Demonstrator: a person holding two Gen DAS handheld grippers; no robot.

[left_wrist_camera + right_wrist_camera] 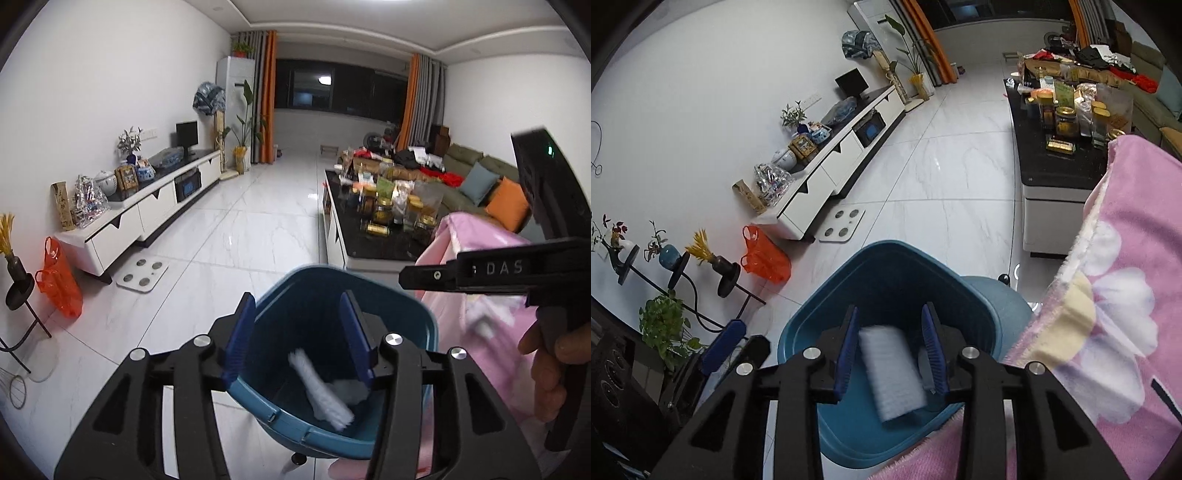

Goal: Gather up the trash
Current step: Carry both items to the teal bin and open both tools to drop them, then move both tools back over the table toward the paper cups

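Observation:
A blue trash bin (424,317) stands on the white tiled floor just below both grippers. My left gripper (297,301) hangs open over its mouth, and a blurred white scrap of paper (321,387) lies loose inside beside a crumpled white piece (352,391). In the right wrist view my right gripper (890,310) is open above the same bin (886,258). A blurred white wad (892,376) sits between its blue pads (932,347) without touching them. The right tool's black body (480,269), held by a hand (546,369), shows at the right of the left wrist view.
A pink flowered blanket (1115,295) drapes close on the right of the bin. Beyond it is a dark coffee table (380,243) crowded with jars. An orange plastic bag (61,284), a white scale (142,275) and a white TV cabinet (147,210) line the left wall.

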